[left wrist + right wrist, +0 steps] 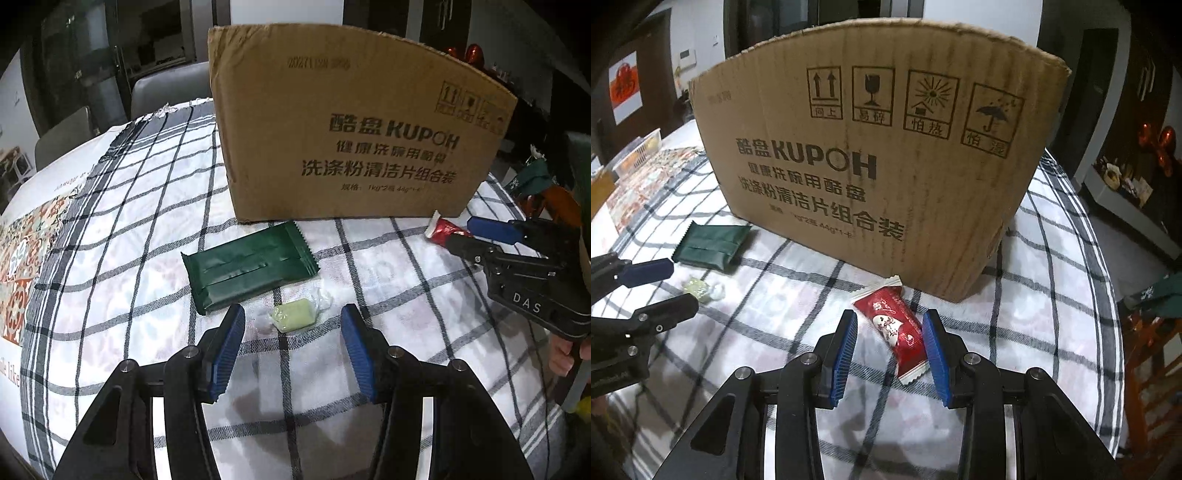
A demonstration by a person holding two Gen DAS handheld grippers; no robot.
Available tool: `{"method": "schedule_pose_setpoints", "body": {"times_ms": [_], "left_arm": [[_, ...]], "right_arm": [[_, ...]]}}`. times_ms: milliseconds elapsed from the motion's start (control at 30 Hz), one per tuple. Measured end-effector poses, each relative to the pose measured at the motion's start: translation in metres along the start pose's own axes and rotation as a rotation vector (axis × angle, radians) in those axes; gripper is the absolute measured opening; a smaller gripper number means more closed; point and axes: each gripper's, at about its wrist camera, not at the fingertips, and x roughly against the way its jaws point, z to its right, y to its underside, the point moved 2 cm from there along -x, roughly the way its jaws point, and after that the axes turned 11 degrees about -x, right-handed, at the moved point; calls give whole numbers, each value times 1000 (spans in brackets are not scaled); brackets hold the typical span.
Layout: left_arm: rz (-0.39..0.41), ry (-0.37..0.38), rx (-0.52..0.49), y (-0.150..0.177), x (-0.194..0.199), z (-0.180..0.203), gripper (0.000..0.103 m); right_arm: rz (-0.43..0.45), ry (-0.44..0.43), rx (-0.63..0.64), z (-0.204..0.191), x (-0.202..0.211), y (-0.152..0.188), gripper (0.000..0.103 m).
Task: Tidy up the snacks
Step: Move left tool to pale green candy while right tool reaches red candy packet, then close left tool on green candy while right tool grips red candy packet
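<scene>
Before the cardboard box: three wrapped snacks lie on the checked tablecloth, all on the near side of the box [354, 125].
Landmark: cardboard box, upright, printed face toward both cameras, its top edge open or cut; what it holds is hidden.
Left target: pale green candy [295, 315] in clear wrap, in front of the box's left half, just nearer than the green packet [251, 264].
Left gripper: left gripper [291, 325], jaws moderately apart, nothing held; the candy lies between and just ahead of the fingertips, no pad on it.
Right target: red sachet [895, 325], in front of the box's right corner, one crimped end almost at the box's foot.
Long axis: the sachet runs obliquely from the box toward the camera, slanting rightward; the two pads stand roughly across its width.
Right gripper: right gripper [890, 332], jaws narrow but not closed, straddling the sachet's nearer half; the right pad looks close to the wrapper, though contact cannot be confirmed.
Nearer hand: each snack sits under its own gripper; the green packet is nearer the left one.
Judgement: both grippers appear poised to close and lift toward the box.
Surface: soft white cloth [1052, 236] with dark grid lines over a table; thin wrappers may slide or crumple.
Room: dim interior, dark doorways behind the box, a chair [166, 92] beyond the table's far-left edge.
</scene>
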Motion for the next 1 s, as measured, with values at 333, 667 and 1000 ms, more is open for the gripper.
{"method": "schedule_pose_setpoints", "body": {"times_ms": [333, 667, 1000], "left_arm": [[-16, 3, 1, -5, -14, 1, 46], [-20, 6, -7, -5, -21, 3, 36], [18, 25, -6, -5, -14, 2, 31]], "right_arm": [[-14, -4, -9, 2, -14, -3, 38], [-21, -21, -17, 3, -19, 0, 31], [15, -62, -13, -9, 3, 9, 23]]}}
